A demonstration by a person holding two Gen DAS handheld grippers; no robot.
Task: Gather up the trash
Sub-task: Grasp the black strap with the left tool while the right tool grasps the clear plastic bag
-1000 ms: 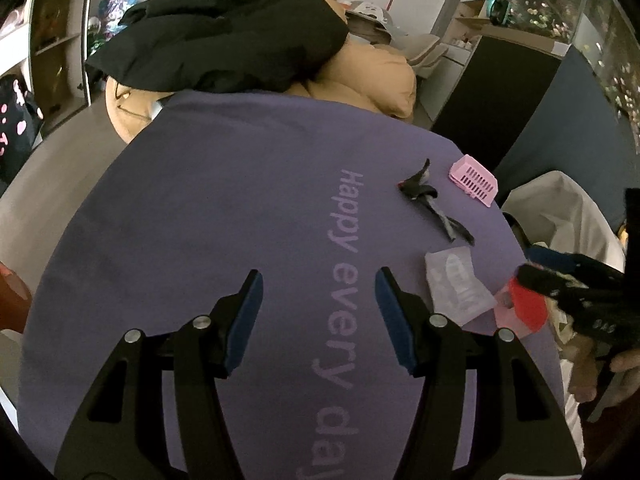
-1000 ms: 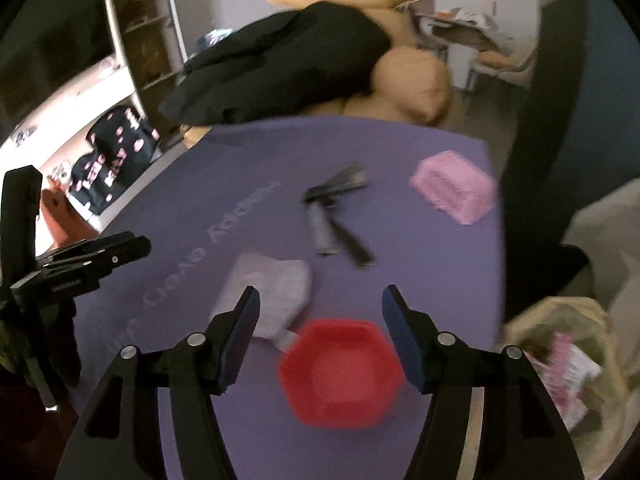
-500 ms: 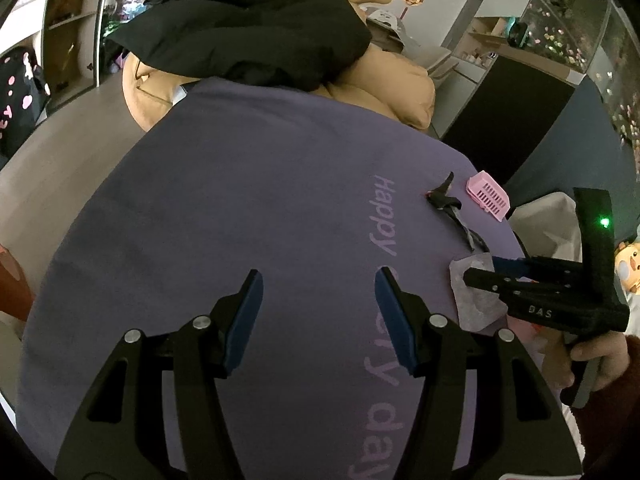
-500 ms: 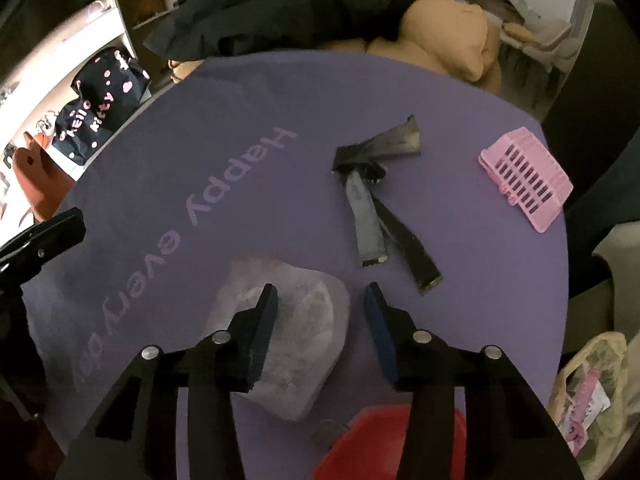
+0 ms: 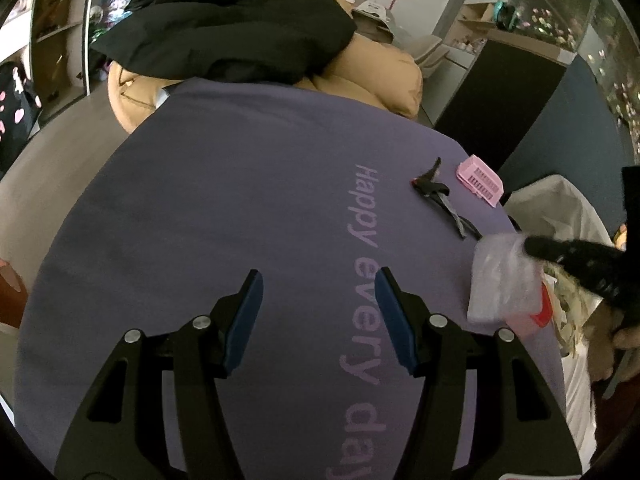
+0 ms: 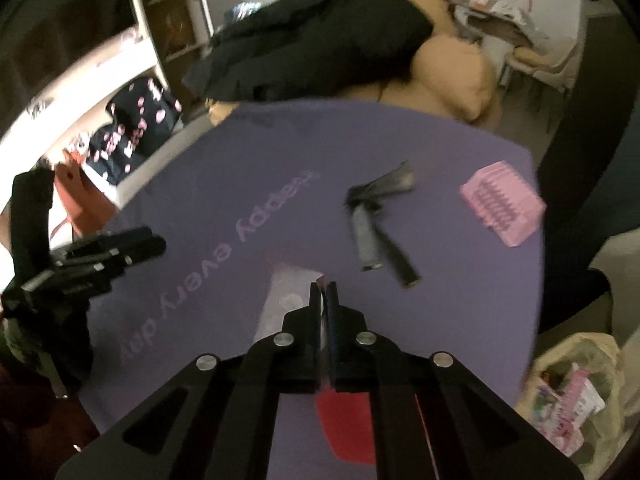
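A clear plastic wrapper point(image 6: 285, 300) hangs pinched in my right gripper point(image 6: 323, 292), whose jaws are shut on its corner, lifted just off the purple mat point(image 6: 248, 184). From the left wrist view the same wrapper point(image 5: 500, 280) dangles from the right gripper point(image 5: 532, 246) at the mat's right edge. A red hexagonal dish point(image 6: 348, 428) lies under the right gripper. A black torn wrapper strip point(image 6: 376, 220) and a pink slotted plastic piece point(image 6: 502, 208) lie farther back on the mat. My left gripper point(image 5: 318, 316) hovers open over the mat with nothing between its fingers.
A trash bag with packaging point(image 6: 572, 392) stands open beyond the mat's right edge. Tan cushions point(image 5: 384, 76) with black clothing point(image 5: 240, 24) piled on them border the far side. Shelves point(image 6: 176, 12) and a dark printed garment point(image 6: 132, 136) are on the left.
My right gripper went from wide open above the red dish to shut on the clear wrapper and lifted it off the mat. The left gripper stayed open and almost still.
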